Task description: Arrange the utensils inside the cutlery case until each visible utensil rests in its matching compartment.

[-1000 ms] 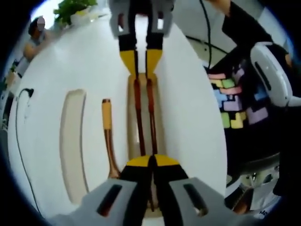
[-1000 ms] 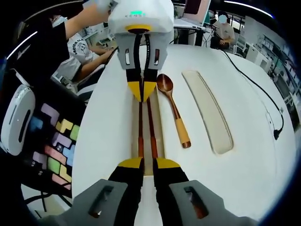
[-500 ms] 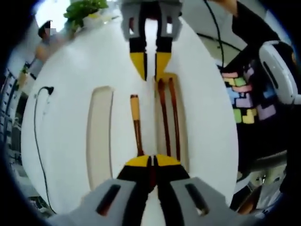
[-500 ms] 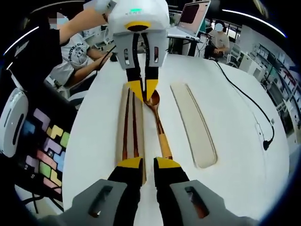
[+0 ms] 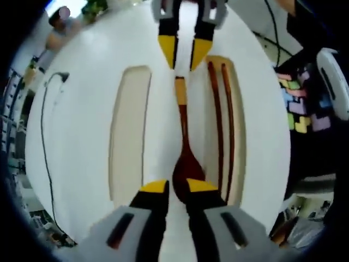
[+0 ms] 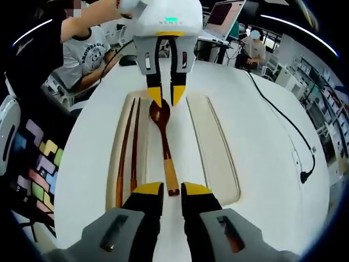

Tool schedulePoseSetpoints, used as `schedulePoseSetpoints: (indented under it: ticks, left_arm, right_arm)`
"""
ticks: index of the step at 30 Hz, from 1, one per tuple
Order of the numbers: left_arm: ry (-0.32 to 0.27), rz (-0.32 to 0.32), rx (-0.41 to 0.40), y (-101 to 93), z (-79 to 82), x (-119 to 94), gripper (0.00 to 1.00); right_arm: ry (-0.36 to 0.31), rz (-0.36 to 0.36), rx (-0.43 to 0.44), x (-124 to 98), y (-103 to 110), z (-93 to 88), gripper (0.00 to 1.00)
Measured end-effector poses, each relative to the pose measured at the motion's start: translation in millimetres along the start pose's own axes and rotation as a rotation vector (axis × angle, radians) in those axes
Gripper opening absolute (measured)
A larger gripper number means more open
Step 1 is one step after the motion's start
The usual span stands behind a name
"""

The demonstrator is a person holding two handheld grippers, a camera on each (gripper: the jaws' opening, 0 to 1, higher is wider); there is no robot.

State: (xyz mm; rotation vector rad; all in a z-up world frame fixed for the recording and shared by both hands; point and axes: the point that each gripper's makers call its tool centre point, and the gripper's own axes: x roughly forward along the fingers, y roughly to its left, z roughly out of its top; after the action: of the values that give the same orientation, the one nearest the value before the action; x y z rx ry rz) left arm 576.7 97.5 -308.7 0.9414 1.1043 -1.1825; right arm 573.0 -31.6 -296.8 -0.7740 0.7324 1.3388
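A white cutlery case (image 6: 87,180) spreads under both grippers. Two dark wooden chopsticks (image 6: 126,147) (image 5: 221,120) lie side by side in its narrow tan compartment. A wooden spoon (image 6: 164,147) (image 5: 184,147) rests on the white strip between that compartment and a wider empty compartment (image 6: 212,142) (image 5: 130,131). My left gripper (image 5: 178,188) (image 6: 165,97) is open, with its yellow tips at either side of the spoon's bowl. My right gripper (image 6: 173,191) (image 5: 184,52) is open at the handle end, facing the left one along the spoon.
A black cable (image 6: 283,125) runs over the white table on the empty compartment's side. A bag with coloured blocks (image 6: 41,164) sits beyond the chopstick side. People sit at the table's far end (image 6: 90,49).
Both grippers have moved sideways from over the chopsticks to line up over the spoon. My left gripper's jaws, shut before, now stand apart. The chopsticks lie still in their compartment.
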Motion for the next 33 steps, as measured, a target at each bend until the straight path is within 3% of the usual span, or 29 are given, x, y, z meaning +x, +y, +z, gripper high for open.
schedulePoseSetpoints:
  ticks: [11, 13, 18, 24, 33]
  left_arm:
    - [-0.006, -0.074, -0.314, 0.5, -20.6, 3.9, 0.18]
    - [-0.015, -0.069, -0.370, 3.4, -23.4, 4.0, 0.18]
    - [-0.059, -0.132, -0.532, -4.8, -26.1, 5.5, 0.20]
    - [-0.110, -0.162, -0.655, -12.2, -25.3, 9.4, 0.18]
    - [-0.173, -0.230, -0.764, -13.4, -23.0, 10.9, 0.17]
  right_arm:
    - [0.017, 0.021, 0.001, 10.1, -0.6, -5.8, 0.14]
    - [0.022, 0.024, 0.001, 12.8, -0.5, -6.6, 0.14]
    - [0.037, 0.037, 0.003, 19.0, 1.3, -9.0, 0.14]
    - [0.047, 0.042, 0.021, 22.3, 1.5, -10.8, 0.11]
    - [0.058, 0.046, 0.040, 26.1, 2.7, -14.8, 0.11]
